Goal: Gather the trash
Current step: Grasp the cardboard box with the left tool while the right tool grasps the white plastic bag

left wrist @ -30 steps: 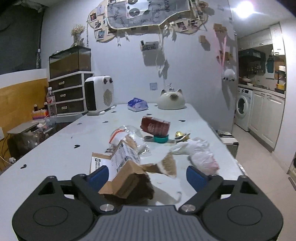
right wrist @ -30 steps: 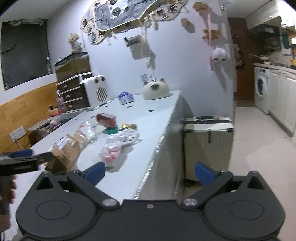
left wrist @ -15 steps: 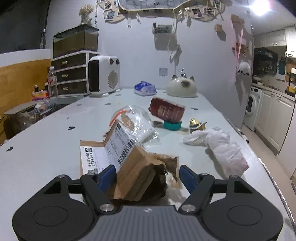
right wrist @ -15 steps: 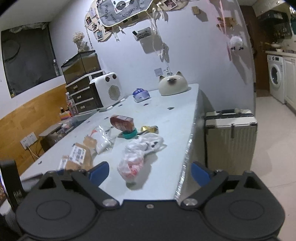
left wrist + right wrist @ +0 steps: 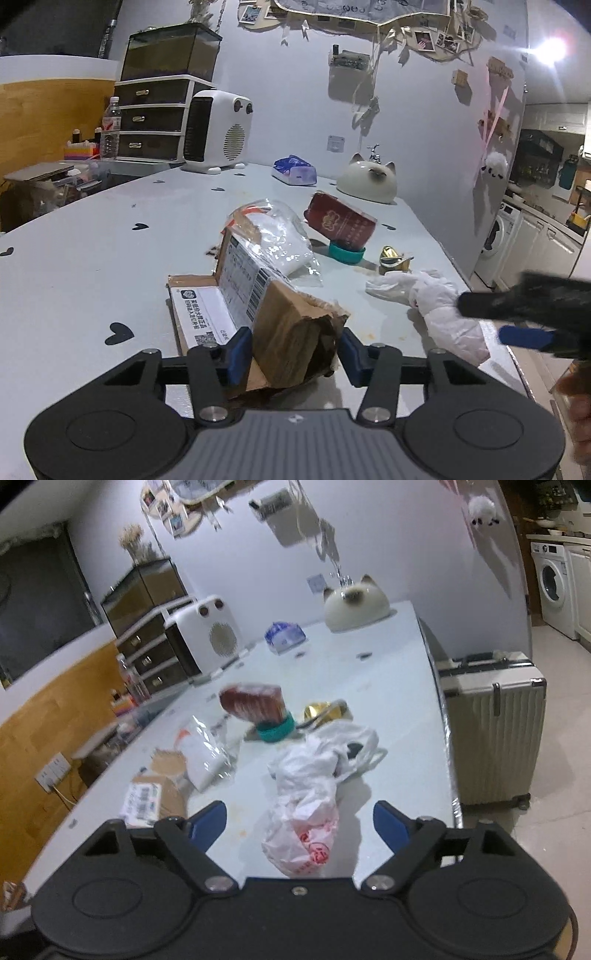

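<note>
Two claws work over the near end of the pale desk (image 5: 74, 258). The left claw (image 5: 293, 354) has just been closing around the torn cardboard box (image 5: 291, 332): its left blue pad touches the box side, while the right pad stands just beside the torn flap, and I cannot tell if it presses. The box lies near the front edge of the desk, with its labelled flap open to the left.

The right claw (image 5: 299, 821) has its jaws wide apart, though they have just been closing a little. The crumpled white plastic bag (image 5: 310, 797) lies between them and neither pad touches it. This bag is near the right edge of the desk; beyond this edge a ribbed suitcase (image 5: 495, 731) stands on the floor.

Behind the box there is a clear plastic bag (image 5: 277, 240), then a red packet (image 5: 340, 221) leaning on a teal lid (image 5: 347, 254), and a gold wrapper (image 5: 393, 256) beside it. The left half of the desk is bare, so there is open room on that side. Far back, a white heater (image 5: 218, 133), a tissue pack (image 5: 295, 171) and a cat-shaped dome (image 5: 369, 181) stand near the wall.
</note>
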